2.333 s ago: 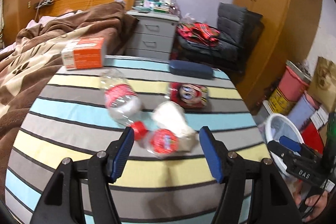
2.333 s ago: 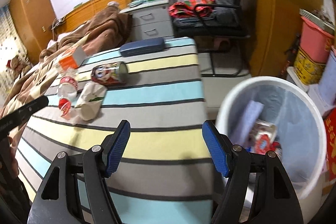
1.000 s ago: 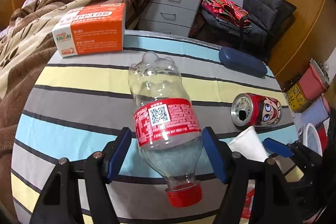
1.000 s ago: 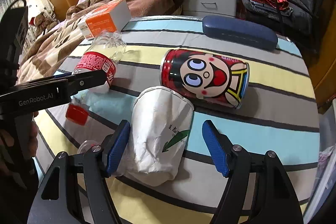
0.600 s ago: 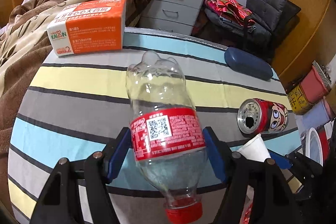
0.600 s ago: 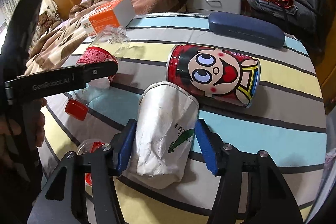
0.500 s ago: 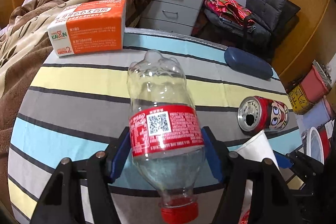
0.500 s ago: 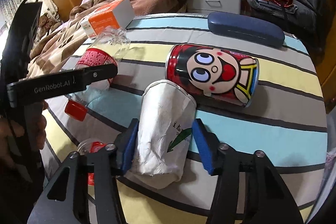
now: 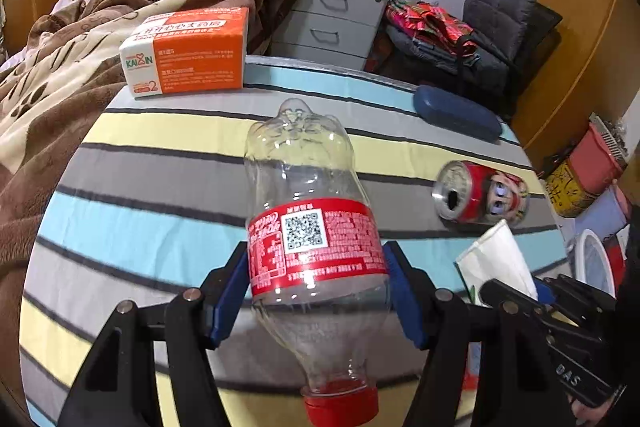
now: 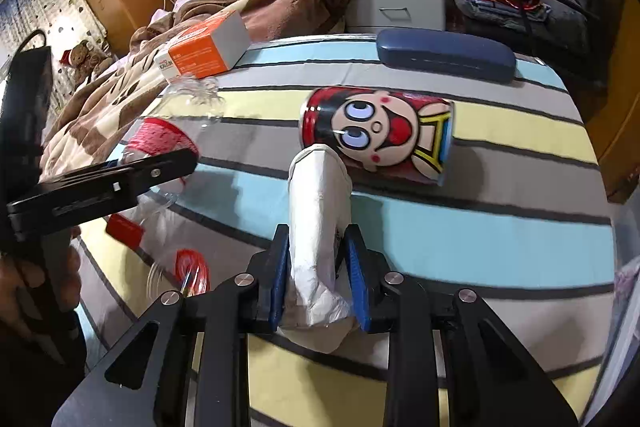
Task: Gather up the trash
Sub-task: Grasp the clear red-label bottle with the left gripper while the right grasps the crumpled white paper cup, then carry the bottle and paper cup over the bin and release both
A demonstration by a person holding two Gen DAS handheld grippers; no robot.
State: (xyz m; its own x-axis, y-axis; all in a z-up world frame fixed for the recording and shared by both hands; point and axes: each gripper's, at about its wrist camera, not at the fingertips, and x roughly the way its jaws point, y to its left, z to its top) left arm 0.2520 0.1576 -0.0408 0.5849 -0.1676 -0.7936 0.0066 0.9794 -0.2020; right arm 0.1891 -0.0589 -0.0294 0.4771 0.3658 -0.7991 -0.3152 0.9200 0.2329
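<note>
A clear plastic bottle with a red label and red cap lies on the striped table. My left gripper is shut on it, both blue pads pressing the label. My right gripper is shut on a white paper cup, which is squashed narrow between the pads. A red can with a cartoon face lies on its side just beyond the cup. In the right wrist view, the bottle and one left finger appear at the left. A small clear cup with a red lid lies near my right gripper.
An orange box sits at the table's far left corner and a blue glasses case at its far edge. A white bin stands beyond the table's right side. A bed with a brown blanket borders the left.
My right jaws closed onto the paper cup and squashed it from round to narrow. My left jaws closed in a little onto the bottle's label.
</note>
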